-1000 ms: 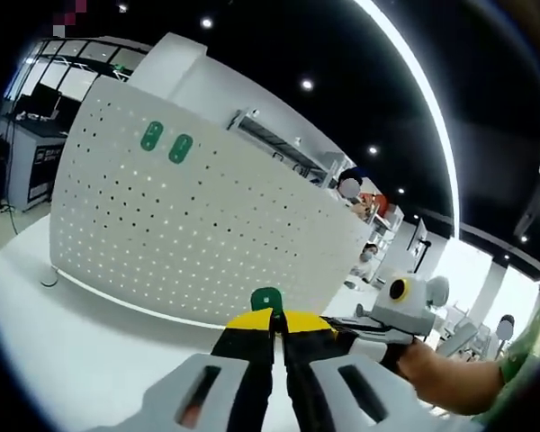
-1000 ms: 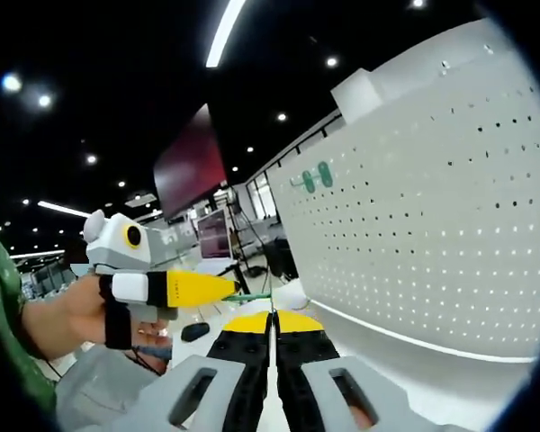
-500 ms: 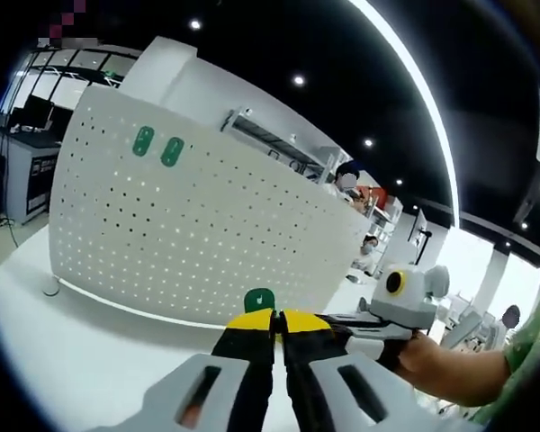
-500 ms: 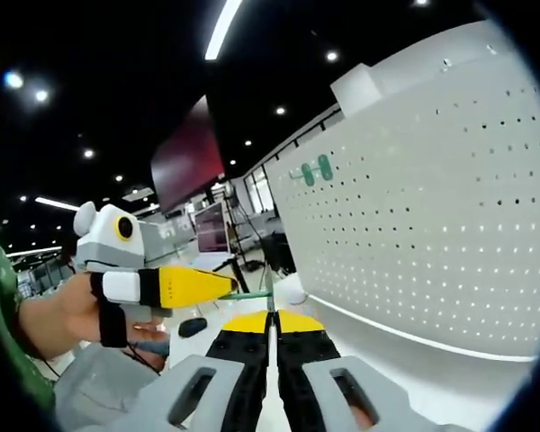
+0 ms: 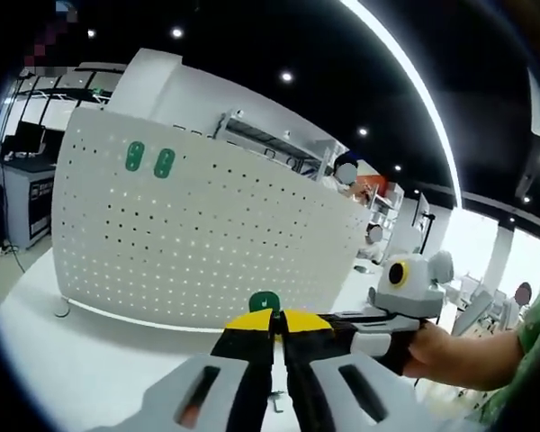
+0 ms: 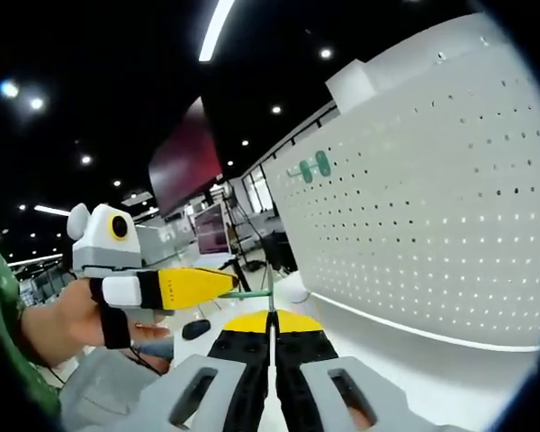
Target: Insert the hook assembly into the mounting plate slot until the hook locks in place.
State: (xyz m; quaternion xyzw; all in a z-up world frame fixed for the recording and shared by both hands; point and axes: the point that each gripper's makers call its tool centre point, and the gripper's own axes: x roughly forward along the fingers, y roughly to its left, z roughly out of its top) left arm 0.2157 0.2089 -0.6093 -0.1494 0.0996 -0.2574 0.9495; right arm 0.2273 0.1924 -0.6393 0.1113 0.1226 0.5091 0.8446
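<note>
A white pegboard mounting plate (image 5: 207, 234) stands upright on the table, also at the right of the right gripper view (image 6: 423, 225). Two green hook pieces (image 5: 150, 159) (image 6: 314, 167) sit high on it. My left gripper (image 5: 273, 317) is shut on a small green hook piece (image 5: 264, 301), short of the plate's lower edge. In the right gripper view the left gripper (image 6: 229, 286) comes in from the left, and the green piece (image 6: 249, 293) reaches across to my right gripper (image 6: 270, 317). That gripper is shut on a thin stem of the piece. The right gripper (image 5: 331, 322) meets the left from the right.
The white table top (image 5: 90, 360) runs along the plate's foot. A hand (image 5: 450, 355) with a green sleeve holds the right gripper; another hand (image 6: 67, 319) holds the left. A dark object (image 6: 195, 329) lies on the table behind. Desks, monitors and people are far off.
Both views have drifted a little, so the plate sits slightly lower in the left gripper view. The two grippers stay joined at the green piece, both shut as before.
</note>
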